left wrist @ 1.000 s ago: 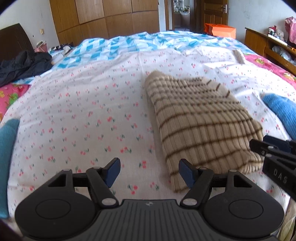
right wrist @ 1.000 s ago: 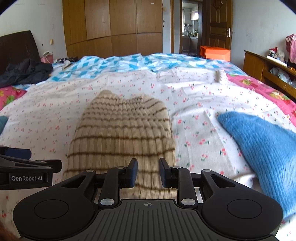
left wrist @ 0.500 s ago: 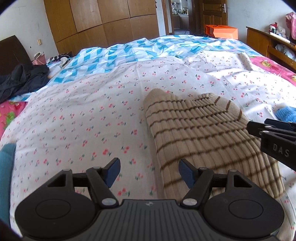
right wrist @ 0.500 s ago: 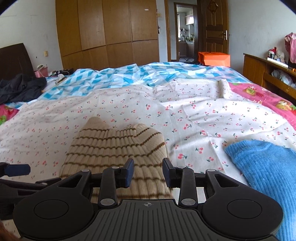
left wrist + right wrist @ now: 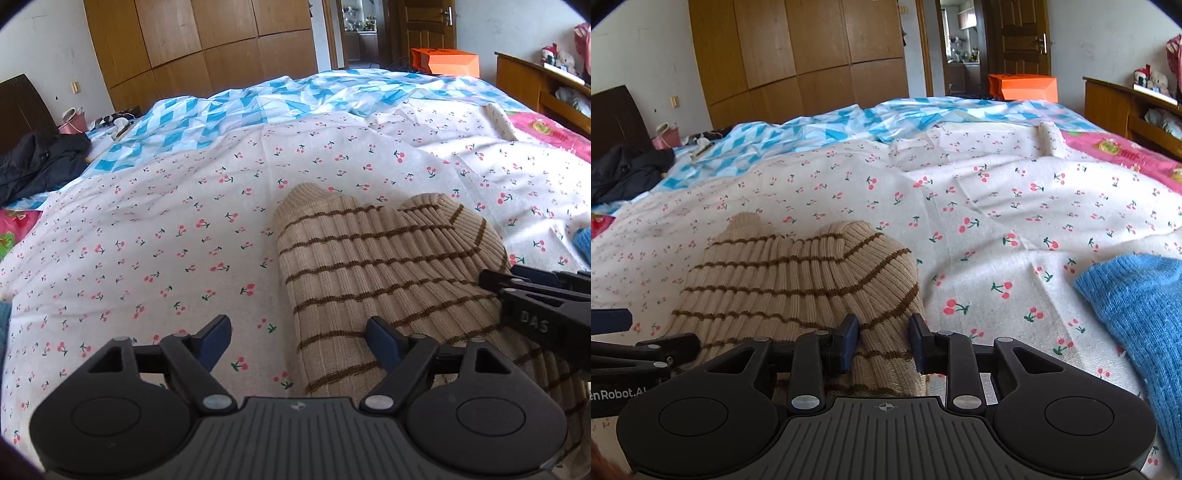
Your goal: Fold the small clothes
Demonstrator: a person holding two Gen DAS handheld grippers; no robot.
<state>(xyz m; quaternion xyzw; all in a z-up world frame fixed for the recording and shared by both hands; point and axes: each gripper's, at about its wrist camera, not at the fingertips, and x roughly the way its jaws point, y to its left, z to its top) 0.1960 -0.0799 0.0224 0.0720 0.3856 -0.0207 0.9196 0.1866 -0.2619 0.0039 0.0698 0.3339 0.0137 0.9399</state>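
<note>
A folded beige sweater with brown stripes (image 5: 376,273) lies on the cherry-print sheet (image 5: 166,240); it also shows in the right wrist view (image 5: 798,280). My left gripper (image 5: 301,338) is open wide and low over the sweater's near left edge, its right finger on the knit. My right gripper (image 5: 882,341) is partly open, its pads either side of a raised fold at the sweater's near right corner. The right gripper's side shows in the left wrist view (image 5: 535,306).
A blue knitted garment (image 5: 1137,310) lies to the right of the sweater. A blue-and-white quilt (image 5: 258,99) covers the far bed. Dark clothes (image 5: 37,162) lie at the far left. A wooden cabinet (image 5: 1126,107) stands at the right, a wardrobe (image 5: 798,55) behind.
Both grippers have moved forward and lower over the sweater. The right gripper's jaws have opened wider, and sweater fabric now stands between its pads.
</note>
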